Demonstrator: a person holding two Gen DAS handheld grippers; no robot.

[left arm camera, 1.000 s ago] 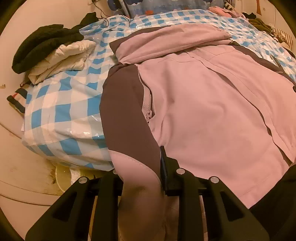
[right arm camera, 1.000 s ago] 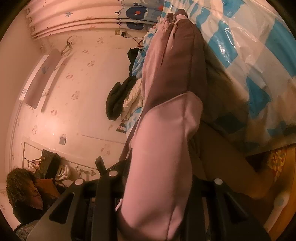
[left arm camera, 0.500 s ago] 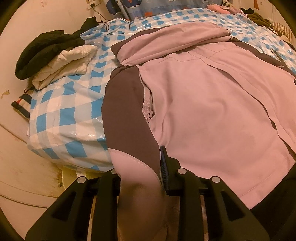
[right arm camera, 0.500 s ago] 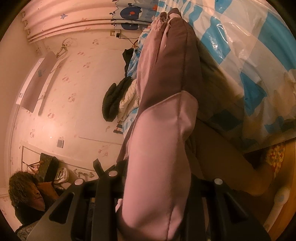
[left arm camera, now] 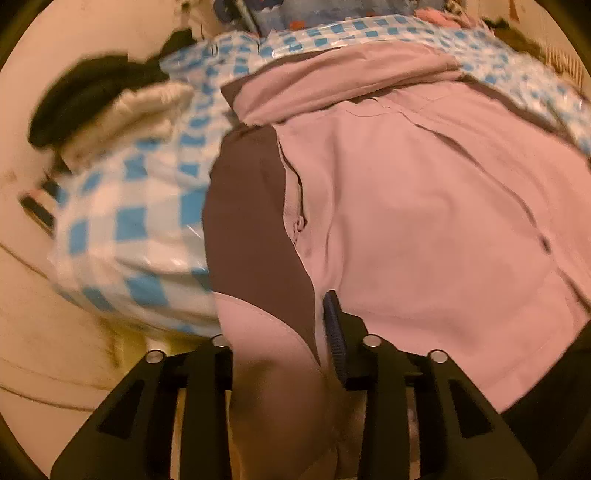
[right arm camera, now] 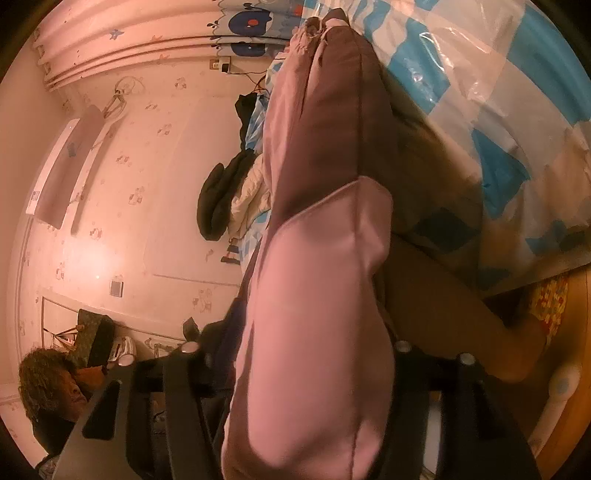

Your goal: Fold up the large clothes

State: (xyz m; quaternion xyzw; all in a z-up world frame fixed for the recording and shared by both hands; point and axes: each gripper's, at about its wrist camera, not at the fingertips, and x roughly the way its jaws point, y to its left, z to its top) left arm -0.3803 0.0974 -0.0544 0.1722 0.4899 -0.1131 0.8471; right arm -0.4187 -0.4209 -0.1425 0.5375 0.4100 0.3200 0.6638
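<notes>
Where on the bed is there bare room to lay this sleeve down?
Bare checked blue-and-white cover lies between the pink-and-brown jacket and the black and white folded clothes at the far left corner. A narrow strip runs beyond the collar. The far right edge holds more clothes.

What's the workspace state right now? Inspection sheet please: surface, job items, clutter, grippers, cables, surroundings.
Surface: bed with blue-and-white checked glossy plastic cover.
Job's things: large pink jacket with dark brown side panels, spread front-up, bottom corners lifted off the bed edge.
Clutter: black garment on cream quilted garment at the bed's far left corner; more clothes far right, blurred.
Grippers: left hand-held gripper shut on jacket fabric; right hand-held gripper shut on jacket fabric.
Cables: dark cable running from a wall socket.
Surroundings: pink patterned wall; curly-haired person at lower left.
</notes>
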